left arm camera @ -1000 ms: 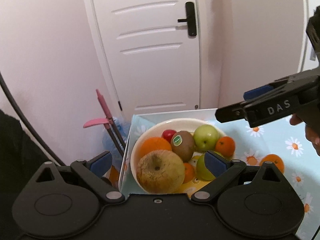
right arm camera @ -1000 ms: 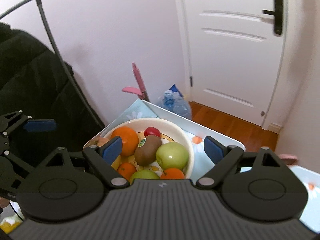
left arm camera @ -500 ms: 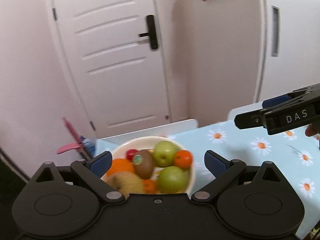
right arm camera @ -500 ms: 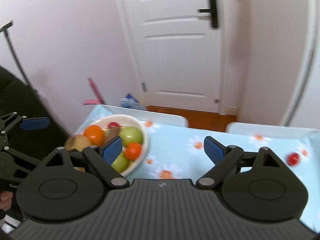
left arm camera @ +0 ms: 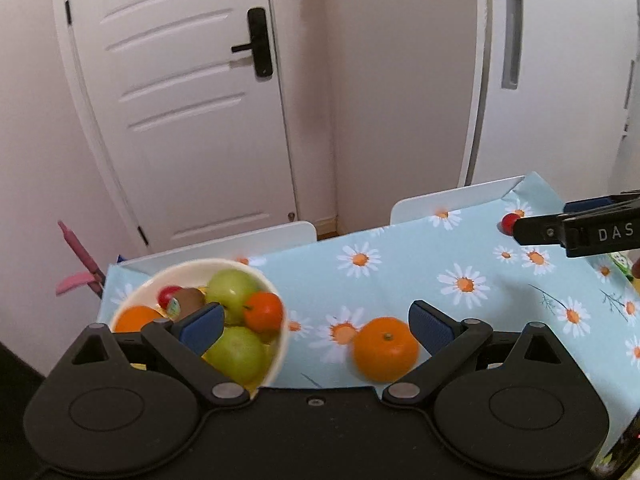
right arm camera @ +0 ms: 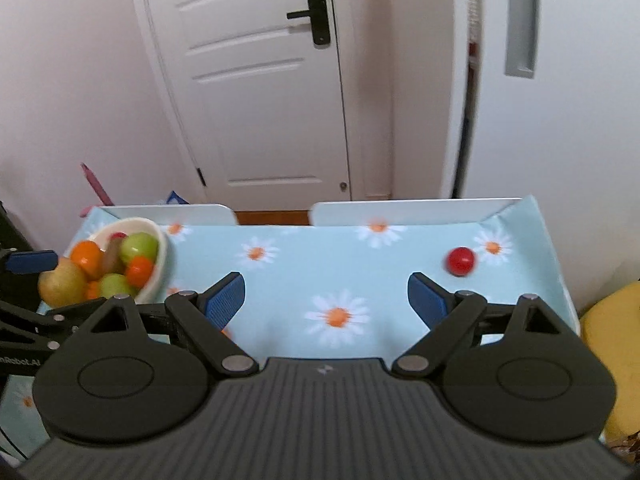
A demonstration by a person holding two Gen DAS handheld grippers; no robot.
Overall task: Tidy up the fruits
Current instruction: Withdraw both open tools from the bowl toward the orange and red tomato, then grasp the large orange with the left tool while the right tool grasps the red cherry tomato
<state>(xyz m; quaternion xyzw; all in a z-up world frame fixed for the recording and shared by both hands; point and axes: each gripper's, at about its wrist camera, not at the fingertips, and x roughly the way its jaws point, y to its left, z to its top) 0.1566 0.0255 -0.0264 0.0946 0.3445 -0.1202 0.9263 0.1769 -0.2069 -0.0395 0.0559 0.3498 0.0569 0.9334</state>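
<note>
A cream bowl [left arm camera: 276, 360] at the table's left end holds green apples, oranges, a kiwi and a small red fruit; it also shows in the right wrist view [right arm camera: 160, 268]. A loose orange [left arm camera: 385, 349] lies on the daisy tablecloth between the fingers of my left gripper [left arm camera: 316, 322], which is open and empty. A small red fruit [right arm camera: 461, 261] lies near the table's far right corner, ahead and right of my right gripper [right arm camera: 326, 298], which is open and empty. The right gripper's finger shows in the left wrist view [left arm camera: 576, 232], beside the red fruit [left arm camera: 509, 222].
The blue daisy tablecloth [right arm camera: 340, 256] covers a table with two white chair backs [right arm camera: 400, 210] at its far edge. A white door [left arm camera: 180, 100] and walls stand behind. A yellow object [right arm camera: 612, 348] sits off the table's right side.
Both grippers have swung right, away from the bowl. The bowl has slid to the left in both views; the loose orange and the small red fruit have come into view.
</note>
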